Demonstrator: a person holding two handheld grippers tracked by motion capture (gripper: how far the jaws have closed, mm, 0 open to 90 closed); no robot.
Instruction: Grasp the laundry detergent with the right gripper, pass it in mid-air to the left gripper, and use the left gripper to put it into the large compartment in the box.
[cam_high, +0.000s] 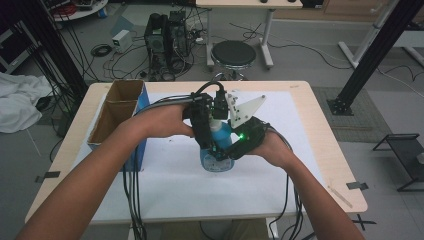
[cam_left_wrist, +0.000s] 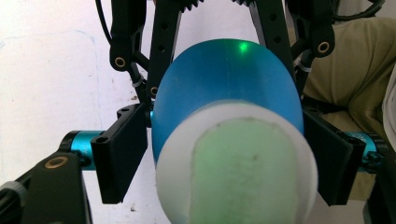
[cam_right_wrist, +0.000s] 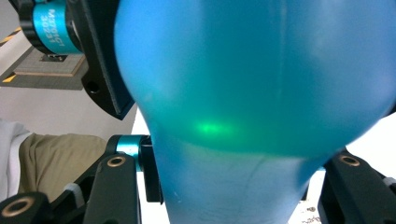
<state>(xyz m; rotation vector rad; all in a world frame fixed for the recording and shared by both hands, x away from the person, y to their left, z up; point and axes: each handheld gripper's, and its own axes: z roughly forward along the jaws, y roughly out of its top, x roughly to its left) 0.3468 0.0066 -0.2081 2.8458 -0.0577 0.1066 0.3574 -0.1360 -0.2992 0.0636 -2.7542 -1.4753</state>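
We are looking down on a table (cam_high: 320, 150) covered by a white sheet (cam_high: 175, 185), and we are placing everything else against the cardboard box (cam_high: 116, 112) standing along the sheet's left edge. To the right of that box, near the middle of the sheet, we are seeing a blue bottle (cam_high: 218, 150) with both tools gathered around it. The bottle's rounded body is sitting low over the sheet, though we cannot tell whether it is resting on it. Its long axis is running roughly upright, with the narrower neck rising between the tools and away from the sheet.

The left gripper (cam_high: 202, 127), on the side nearer the box, is reaching down onto the upper part of the bottle. In the left gripper view we are looking along the bottle (cam_left_wrist: 224, 93) end-on, its white end (cam_left_wrist: 238, 163) facing the camera, and the left gripper (cam_left_wrist: 224, 154) is clamping it, one black jaw pressing each side.

The right gripper (cam_high: 240, 140), farther from the box, is meeting the bottle from the opposite side. In the right gripper view the bottle (cam_right_wrist: 252, 84) is narrowing toward the camera, and the right gripper (cam_right_wrist: 238, 186) is hugging that narrow part, its jaws lying against both sides.
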